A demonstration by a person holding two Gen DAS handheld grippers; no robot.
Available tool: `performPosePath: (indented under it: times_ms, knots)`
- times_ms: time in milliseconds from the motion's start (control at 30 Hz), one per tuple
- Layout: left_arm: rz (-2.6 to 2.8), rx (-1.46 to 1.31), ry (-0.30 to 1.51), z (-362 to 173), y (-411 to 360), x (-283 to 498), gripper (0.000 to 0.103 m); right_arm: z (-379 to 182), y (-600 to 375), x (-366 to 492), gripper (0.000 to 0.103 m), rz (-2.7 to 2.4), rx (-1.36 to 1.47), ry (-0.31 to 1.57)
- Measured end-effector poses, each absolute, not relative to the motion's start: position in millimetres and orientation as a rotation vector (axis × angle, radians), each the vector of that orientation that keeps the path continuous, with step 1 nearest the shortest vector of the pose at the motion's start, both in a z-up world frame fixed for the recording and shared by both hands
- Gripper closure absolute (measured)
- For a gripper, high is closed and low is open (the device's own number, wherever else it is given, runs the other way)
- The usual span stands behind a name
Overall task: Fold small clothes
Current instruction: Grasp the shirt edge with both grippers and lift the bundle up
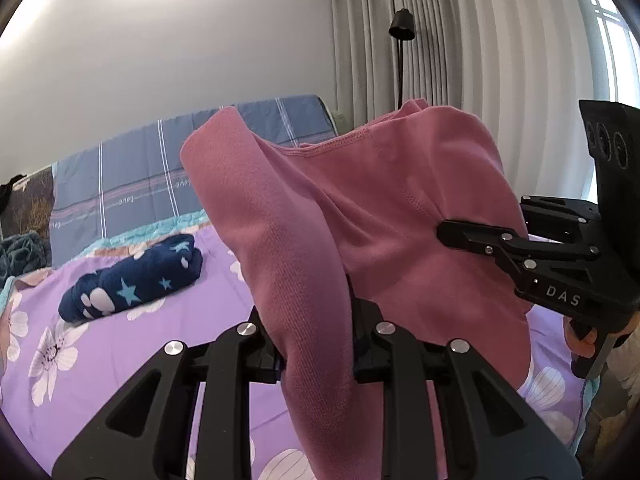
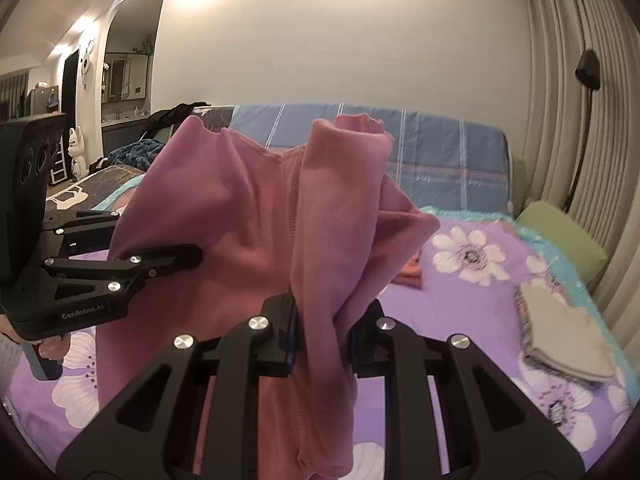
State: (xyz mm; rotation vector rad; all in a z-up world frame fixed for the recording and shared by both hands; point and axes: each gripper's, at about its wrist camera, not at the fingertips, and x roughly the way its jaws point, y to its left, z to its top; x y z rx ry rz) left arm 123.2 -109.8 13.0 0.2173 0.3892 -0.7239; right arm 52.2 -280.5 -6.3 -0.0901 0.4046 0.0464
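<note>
A pink garment (image 1: 360, 216) hangs in the air above the bed, held up between both grippers. My left gripper (image 1: 316, 356) is shut on a bunched fold of the pink cloth, which rises over its fingers and drapes down in front. In the left wrist view the right gripper (image 1: 444, 232) comes in from the right and pinches the cloth's other side. My right gripper (image 2: 320, 344) is shut on a thick bundle of the same pink garment (image 2: 240, 208). In the right wrist view the left gripper (image 2: 196, 258) enters from the left, clamped on the cloth.
The bed has a purple flowered sheet (image 1: 80, 344). A folded navy star-patterned cloth (image 1: 132, 276) lies on it at the left. A folded grey-beige stack (image 2: 560, 332) and a small orange piece (image 2: 412, 272) lie at the right. Blue striped pillows (image 2: 440, 160) line the wall; curtains (image 1: 440, 40) hang right.
</note>
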Motion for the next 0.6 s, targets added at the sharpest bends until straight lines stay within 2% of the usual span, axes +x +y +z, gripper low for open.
performPosePath:
  times_ms: [600]
  knots:
    - [-0.736,0.287,0.278,44,-165,153,0.079,22,-313,63,0.084,-0.072,-0.113,0.285]
